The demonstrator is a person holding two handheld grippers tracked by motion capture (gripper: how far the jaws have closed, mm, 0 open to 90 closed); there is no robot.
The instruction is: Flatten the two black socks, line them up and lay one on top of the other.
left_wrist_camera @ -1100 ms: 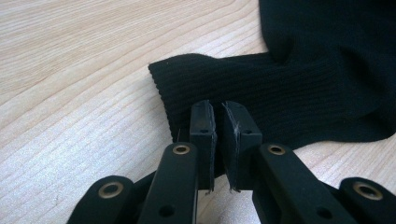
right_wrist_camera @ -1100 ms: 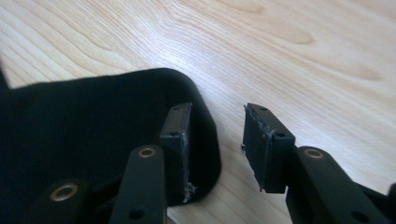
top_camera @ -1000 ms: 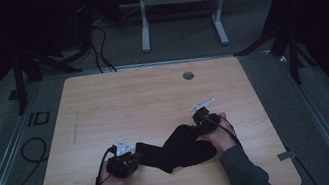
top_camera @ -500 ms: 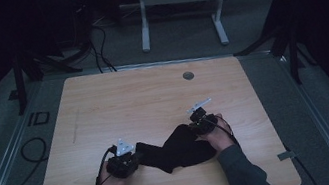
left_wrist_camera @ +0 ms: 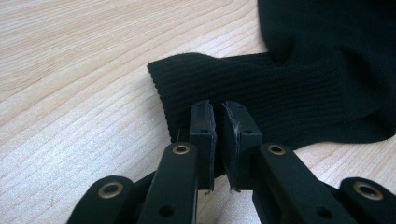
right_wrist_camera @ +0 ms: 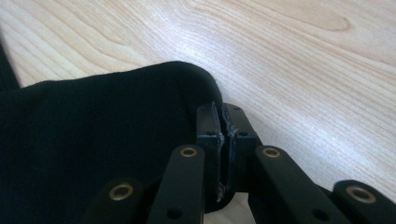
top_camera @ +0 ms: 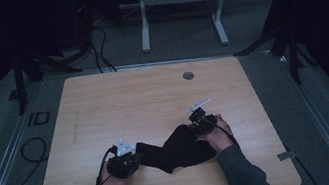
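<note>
Black ribbed knitted sock (top_camera: 177,148) lies crumpled on the pale wooden table (top_camera: 119,105), near the person's edge, stretched between the two hands. In the left gripper view its ribbed cuff (left_wrist_camera: 243,91) lies flat on the wood, and the left tool (left_wrist_camera: 218,122) has its jaws pressed together on the cuff's edge, with a fold of knit pinched between the pads. In the high view that left tool (top_camera: 130,160) sits at the sock's left end, while the right tool (top_camera: 197,123) sits at the upper right end. The right tool (right_wrist_camera: 221,122) has just been closing; in the right gripper view its jaws now stand almost together at the rounded end of the fabric (right_wrist_camera: 140,121), and a thin bit of cloth appears to be nipped between the pads, though the dark knit makes that hard to confirm.

The sock looks light, soft and limp: it will sag and fold wherever it is not supported, and it will stretch rather than resist a pull. It is not fragile, but a shallow pinch on a single layer could slip free. The safest holds are probably the thicker ribbed cuff and a fuller fold at the toe end.
</note>
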